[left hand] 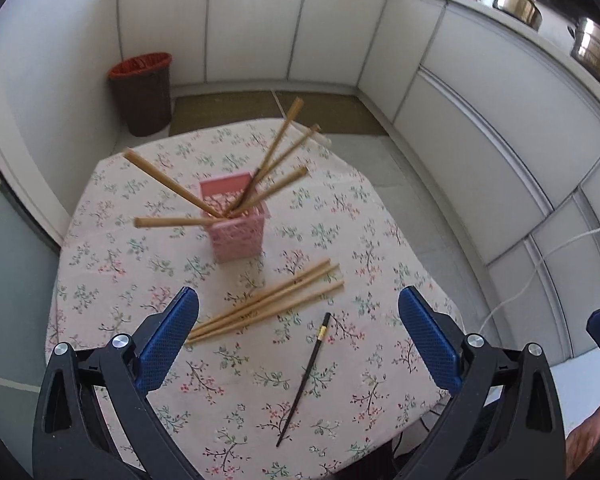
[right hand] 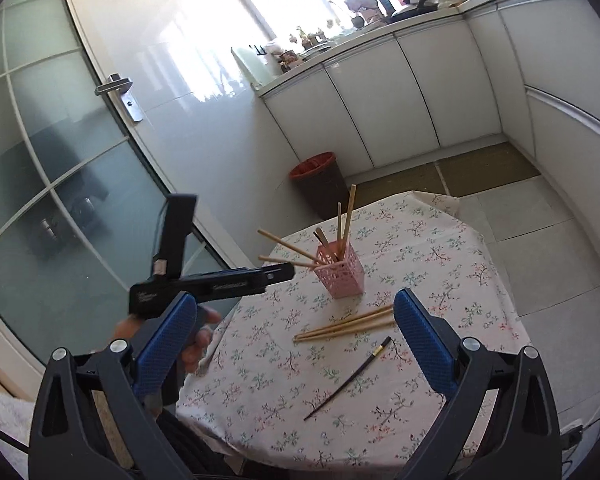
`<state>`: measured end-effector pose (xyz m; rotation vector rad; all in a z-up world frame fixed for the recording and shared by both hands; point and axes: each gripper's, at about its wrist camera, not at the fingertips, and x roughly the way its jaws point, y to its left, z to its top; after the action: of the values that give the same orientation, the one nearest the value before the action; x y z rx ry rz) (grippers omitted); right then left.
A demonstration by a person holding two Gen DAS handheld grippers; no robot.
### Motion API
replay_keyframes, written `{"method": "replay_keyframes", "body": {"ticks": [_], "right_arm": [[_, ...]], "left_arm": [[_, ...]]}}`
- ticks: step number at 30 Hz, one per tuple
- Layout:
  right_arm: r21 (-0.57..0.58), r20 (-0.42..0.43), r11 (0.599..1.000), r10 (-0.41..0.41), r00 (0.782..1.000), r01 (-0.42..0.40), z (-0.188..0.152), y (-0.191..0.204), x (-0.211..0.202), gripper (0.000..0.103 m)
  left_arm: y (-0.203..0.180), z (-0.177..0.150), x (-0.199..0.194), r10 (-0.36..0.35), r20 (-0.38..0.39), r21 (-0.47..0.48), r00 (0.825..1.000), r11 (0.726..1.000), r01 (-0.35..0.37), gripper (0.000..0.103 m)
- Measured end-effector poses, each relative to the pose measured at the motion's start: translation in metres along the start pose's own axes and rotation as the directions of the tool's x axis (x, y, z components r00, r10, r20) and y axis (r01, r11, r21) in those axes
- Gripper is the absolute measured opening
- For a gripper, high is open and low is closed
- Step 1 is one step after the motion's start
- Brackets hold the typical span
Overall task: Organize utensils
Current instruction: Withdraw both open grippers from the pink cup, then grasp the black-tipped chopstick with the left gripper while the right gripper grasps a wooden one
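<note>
1. Left wrist view: my left gripper (left hand: 299,330) hangs with its jaws wide apart and empty. The loose wooden chopsticks (left hand: 266,304) lie between the fingers, the black chopstick (left hand: 305,376) nearer me, the pink holder (left hand: 236,222) beyond. Risk: closing on the bundle could scatter the sticks or snag the tablecloth (left hand: 108,280)

2. Right wrist view: my right gripper (right hand: 296,340) is spread wide and empty too, wooden chopsticks (right hand: 346,326) just ahead. Reaching past them could tip the light holder (right hand: 342,276)
</note>
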<state>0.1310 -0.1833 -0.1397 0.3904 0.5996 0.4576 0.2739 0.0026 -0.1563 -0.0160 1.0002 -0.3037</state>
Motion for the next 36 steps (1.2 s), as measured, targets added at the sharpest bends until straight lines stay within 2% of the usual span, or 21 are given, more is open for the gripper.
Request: {"method": "replay_keyframes", "body": {"ticks": [3, 6, 8, 9, 10, 11, 12, 15, 16, 18, 20, 21, 22, 23, 24, 25, 28, 30, 31, 33, 36], "right_arm": [[0.092, -0.046, 0.986, -0.137, 0.989, 0.141, -0.029, -0.039, 0.008, 0.096], [0.266, -0.156, 0.939, -0.179, 0.971, 0.216, -0.064, -0.092, 0.030, 0.096], [0.318, -0.232, 0.911, -0.194, 0.953, 0.263, -0.084, -0.118, 0.044, 0.096], [0.323, -0.272, 0.900, -0.208, 0.940, 0.293, -0.089, -0.125, 0.049, 0.096], [0.346, -0.292, 0.889, -0.200, 0.935, 0.299, -0.089, -0.129, 0.050, 0.096], [0.363, -0.264, 0.894, -0.172, 0.949, 0.262, -0.087, -0.131, 0.048, 0.096], [0.359, -0.244, 0.897, -0.176, 0.954, 0.257, -0.087, -0.129, 0.046, 0.096], [0.373, -0.251, 0.885, -0.192, 0.949, 0.278, -0.091, -0.134, 0.045, 0.096], [0.377, -0.259, 0.882, -0.192, 0.947, 0.282, -0.093, -0.135, 0.045, 0.096], [0.376, -0.254, 0.878, -0.209, 0.944, 0.296, -0.092, -0.136, 0.044, 0.096], [0.384, -0.260, 0.872, -0.213, 0.942, 0.303, -0.090, -0.140, 0.047, 0.096], [0.385, -0.271, 0.867, -0.221, 0.937, 0.316, -0.090, -0.140, 0.051, 0.096], [0.383, -0.286, 0.861, -0.236, 0.929, 0.336, -0.089, -0.140, 0.055, 0.096], [0.376, -0.300, 0.856, -0.250, 0.921, 0.355, -0.087, -0.139, 0.061, 0.096], [0.367, -0.312, 0.852, -0.265, 0.912, 0.373, -0.085, -0.137, 0.068, 0.096], [0.362, -0.320, 0.849, -0.276, 0.906, 0.386, -0.081, -0.135, 0.077, 0.096], [0.358, -0.357, 0.829, -0.305, 0.883, 0.431, -0.069, -0.127, 0.110, 0.096], [0.353, -0.399, 0.815, -0.313, 0.862, 0.459, -0.063, -0.124, 0.138, 0.094], [0.353, -0.423, 0.806, -0.315, 0.850, 0.474, -0.060, -0.122, 0.153, 0.093], [0.372, -0.470, 0.788, -0.296, 0.832, 0.491, -0.056, -0.123, 0.181, 0.083], [0.439, -0.526, 0.718, -0.282, 0.802, 0.541, -0.055, -0.129, 0.219, 0.075]], "left_arm": [[-0.023, -0.011, 0.049, 0.025, -0.155, 0.085, 0.988, 0.996, -0.012, 0.096], [-0.043, -0.028, 0.097, 0.070, -0.267, 0.168, 0.961, 0.985, -0.025, 0.096], [-0.048, -0.038, 0.128, 0.112, -0.333, 0.201, 0.936, 0.979, -0.045, 0.088], [-0.048, -0.042, 0.142, 0.127, -0.367, 0.207, 0.922, 0.977, -0.052, 0.079], [-0.047, -0.045, 0.155, 0.135, -0.399, 0.205, 0.907, 0.977, -0.056, 0.071], [-0.046, -0.046, 0.166, 0.138, -0.423, 0.199, 0.896, 0.978, -0.057, 0.067], [-0.045, -0.045, 0.175, 0.146, -0.432, 0.195, 0.890, 0.979, -0.066, 0.064], [-0.043, -0.042, 0.190, 0.148, -0.432, 0.183, 0.890, 0.980, -0.074, 0.058], [-0.042, -0.043, 0.196, 0.149, -0.449, 0.180, 0.881, 0.981, -0.074, 0.052], [-0.038, -0.051, 0.211, 0.170, -0.488, 0.184, 0.856, 0.979, -0.090, 0.049], [-0.034, -0.053, 0.212, 0.153, -0.476, 0.179, 0.866, 0.981, -0.075, 0.049], [-0.032, -0.053, 0.212, 0.138, -0.480, 0.168, 0.867, 0.984, -0.063, 0.043], [-0.029, -0.053, 0.210, 0.126, -0.474, 0.166, 0.871, 0.985, -0.051, 0.032], [-0.027, -0.053, 0.209, 0.110, -0.473, 0.162, 0.874, 0.986, -0.036, 0.027], [-0.024, -0.054, 0.208, 0.104, -0.475, 0.165, 0.874, 0.986, -0.028, 0.012], [-0.022, -0.055, 0.207, 0.116, -0.471, 0.181, 0.875, 0.983, -0.033, 0.007], [-0.010, -0.059, 0.199, 0.084, -0.470, 0.167, 0.879, 0.986, -0.005, 0.006], [-0.003, -0.062, 0.190, 0.091, -0.455, 0.175, 0.886, 0.984, -0.012, 0.006], [0.002, -0.062, 0.182, 0.095, -0.442, 0.179, 0.892, 0.984, -0.016, 0.006], [0.009, -0.063, 0.161, 0.080, -0.416, 0.165, 0.906, 0.986, -0.011, 0.006], [0.018, -0.063, 0.123, 0.074, -0.354, 0.165, 0.932, 0.986, -0.016, 0.006]]}}
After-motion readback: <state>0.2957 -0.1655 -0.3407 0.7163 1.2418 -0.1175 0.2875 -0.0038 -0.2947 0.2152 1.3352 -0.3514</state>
